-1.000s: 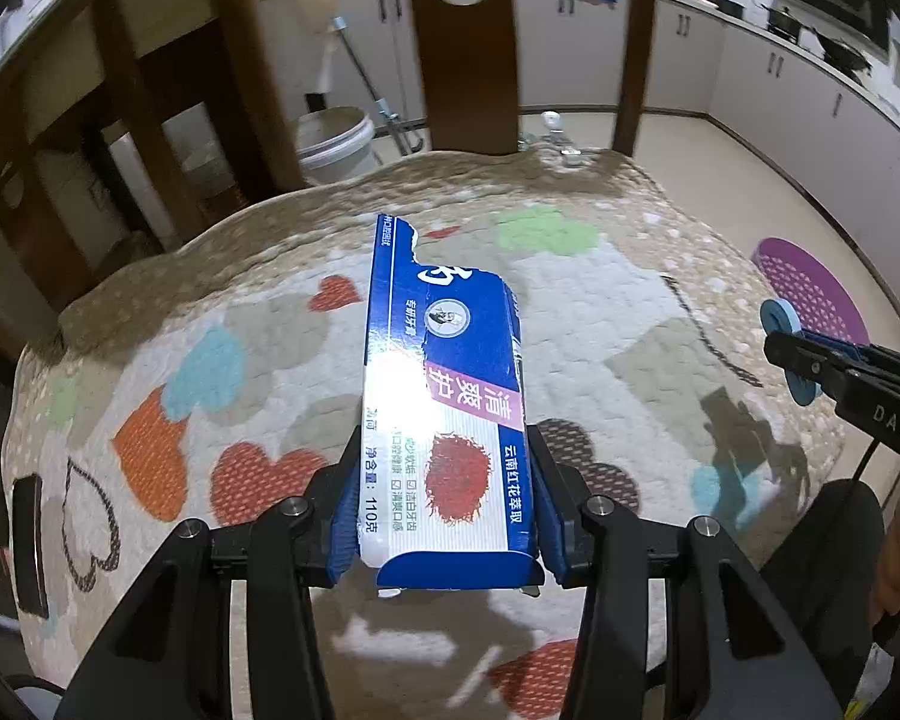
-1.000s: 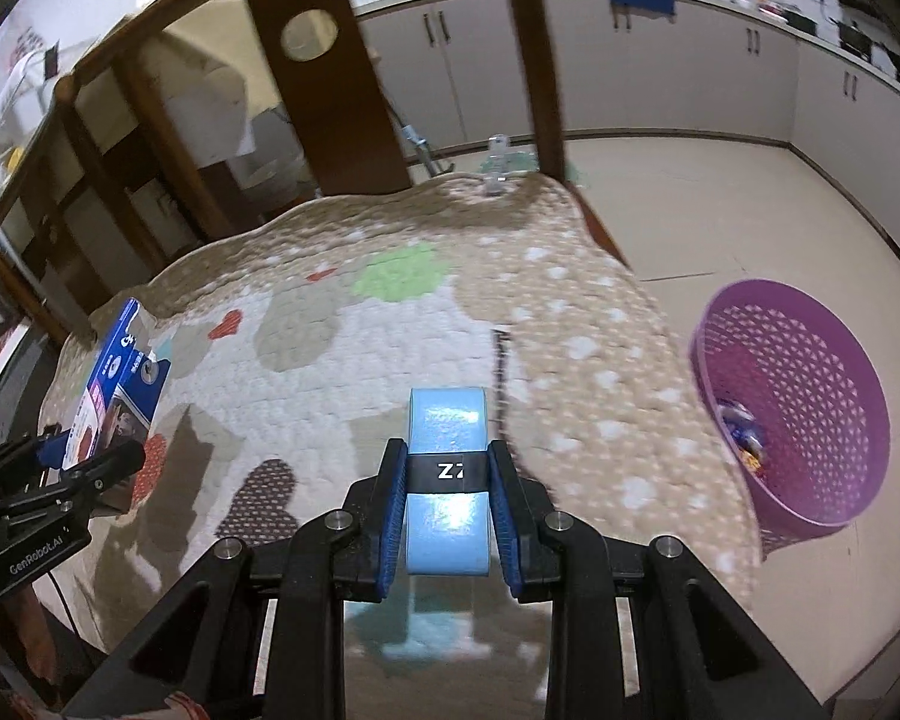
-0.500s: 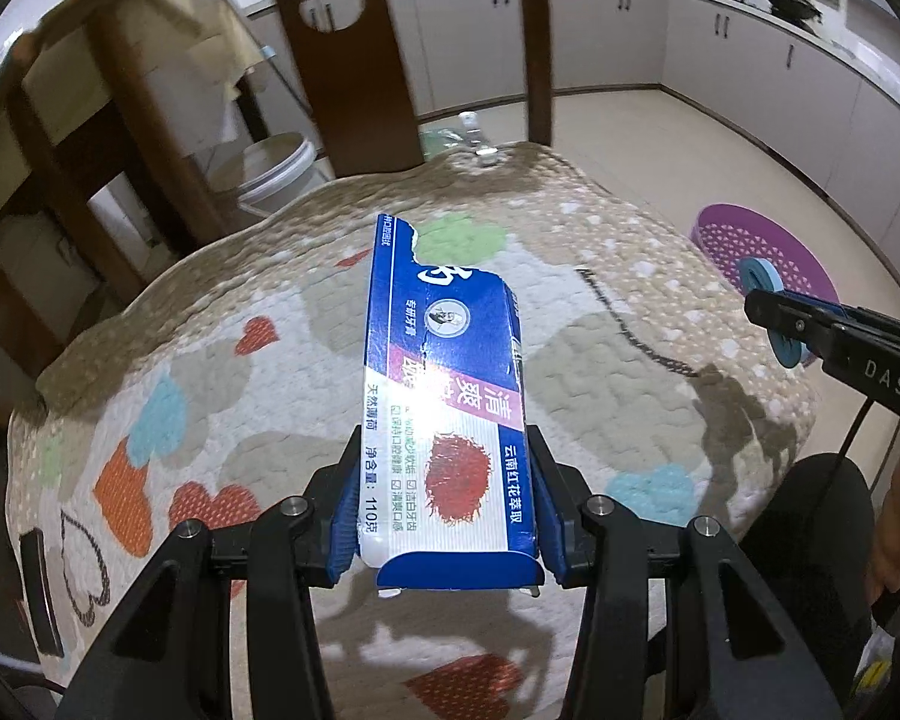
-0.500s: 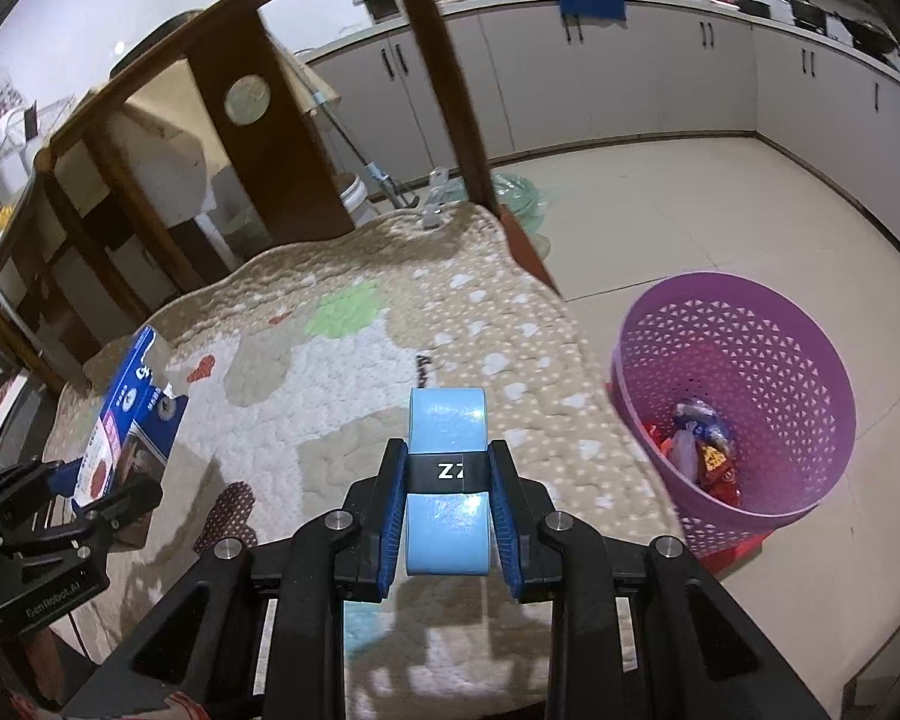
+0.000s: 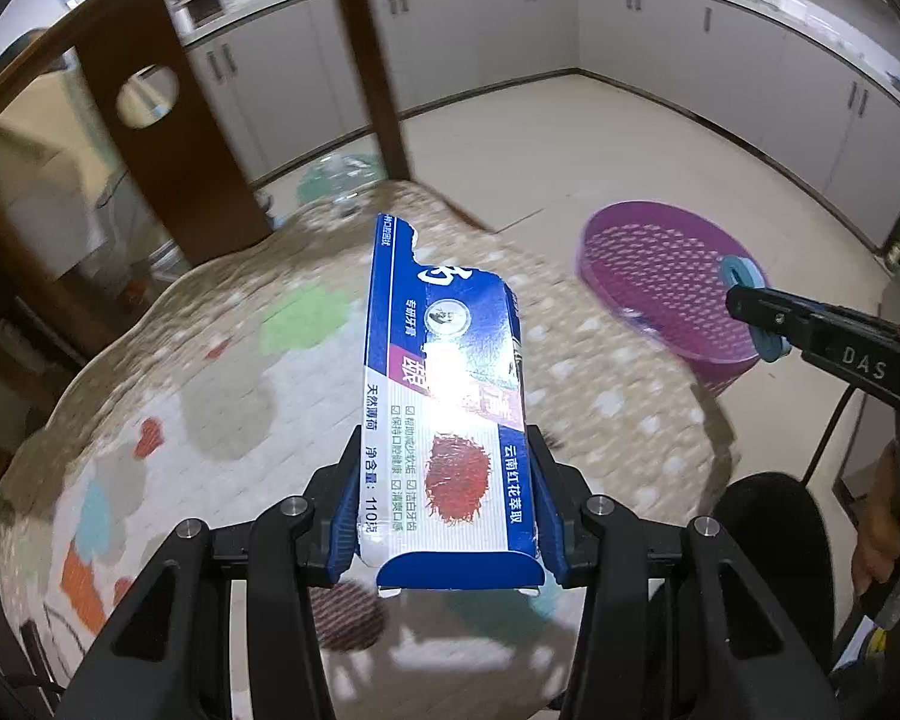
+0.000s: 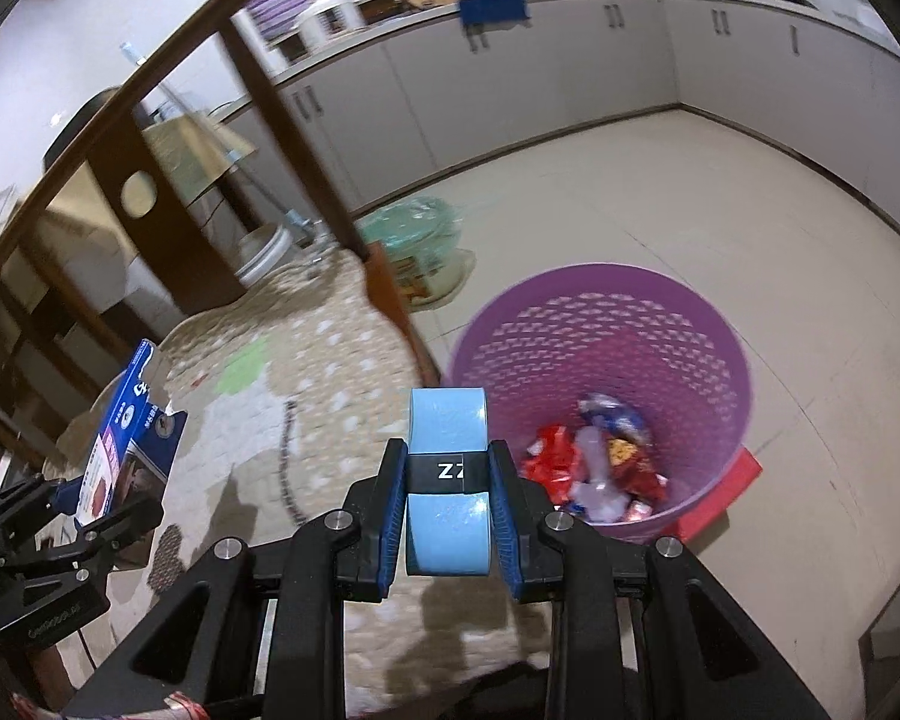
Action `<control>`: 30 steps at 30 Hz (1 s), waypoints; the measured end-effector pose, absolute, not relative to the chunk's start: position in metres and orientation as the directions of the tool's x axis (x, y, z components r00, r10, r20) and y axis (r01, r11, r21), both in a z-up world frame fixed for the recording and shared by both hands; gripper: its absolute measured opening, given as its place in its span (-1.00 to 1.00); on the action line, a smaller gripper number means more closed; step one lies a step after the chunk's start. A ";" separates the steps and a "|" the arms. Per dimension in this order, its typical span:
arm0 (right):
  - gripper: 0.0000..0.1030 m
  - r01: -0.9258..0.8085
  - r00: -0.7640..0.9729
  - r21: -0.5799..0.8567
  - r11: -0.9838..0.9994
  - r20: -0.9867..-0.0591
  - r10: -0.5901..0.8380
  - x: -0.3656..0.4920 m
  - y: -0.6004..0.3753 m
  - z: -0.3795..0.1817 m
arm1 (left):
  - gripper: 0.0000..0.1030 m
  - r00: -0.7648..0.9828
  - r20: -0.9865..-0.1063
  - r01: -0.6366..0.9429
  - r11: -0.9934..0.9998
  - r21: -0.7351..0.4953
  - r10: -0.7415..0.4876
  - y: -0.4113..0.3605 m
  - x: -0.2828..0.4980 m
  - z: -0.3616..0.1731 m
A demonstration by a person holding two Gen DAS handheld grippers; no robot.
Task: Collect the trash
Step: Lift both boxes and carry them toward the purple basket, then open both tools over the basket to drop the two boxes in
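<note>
Basket, purple, on the floor beside the quilted seat, is the landmark. Right gripper, jaws clamped on a blue tape roll, is the nearer one, with the basket just ahead-right. Left gripper pinches a toothpaste box, long axis pointing forward, farther from the basket. Wrappers, apparently, already lie inside.

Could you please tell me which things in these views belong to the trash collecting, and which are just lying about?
Part of the job:
- blue toothpaste box, clamped in the left gripper
- light-blue tape roll, clamped in the right gripper
- purple basket, wrappers already inside

Just lying about:
- quilted cushion
- wooden chair back
- white bucket
- kitchen cabinets
</note>
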State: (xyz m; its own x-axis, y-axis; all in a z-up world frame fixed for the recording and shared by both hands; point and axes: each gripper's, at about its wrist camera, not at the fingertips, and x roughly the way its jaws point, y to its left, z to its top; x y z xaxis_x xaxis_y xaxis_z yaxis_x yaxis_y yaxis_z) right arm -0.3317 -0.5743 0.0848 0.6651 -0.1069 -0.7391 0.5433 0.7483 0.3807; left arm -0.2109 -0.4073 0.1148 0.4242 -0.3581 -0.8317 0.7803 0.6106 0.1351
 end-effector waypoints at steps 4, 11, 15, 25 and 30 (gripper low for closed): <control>-0.45 0.579 0.654 0.382 0.720 -0.745 -0.131 -0.343 -0.595 0.081 | -0.10 0.398 -0.831 0.814 0.568 0.124 -0.389 -0.438 -0.215 0.118; -0.45 0.623 0.645 0.389 0.679 -0.747 -0.163 -0.360 -0.625 0.077 | -0.10 0.355 -0.828 0.863 0.492 0.113 -0.433 -0.488 -0.222 0.120; -0.45 0.637 0.642 0.395 0.662 -0.747 -0.173 -0.367 -0.638 0.073 | -0.10 0.337 -0.830 0.883 0.455 0.114 -0.444 -0.510 -0.227 0.116; -0.45 0.657 0.637 0.399 0.640 -0.748 -0.188 -0.365 -0.655 0.066 | -0.10 0.278 -0.851 0.906 0.416 0.078 -0.445 -0.552 -0.219 0.096; -0.45 0.666 0.633 0.403 0.628 -0.751 -0.189 -0.356 -0.666 0.060 | -0.10 0.257 -0.858 0.901 0.432 0.046 -0.445 -0.568 -0.209 0.089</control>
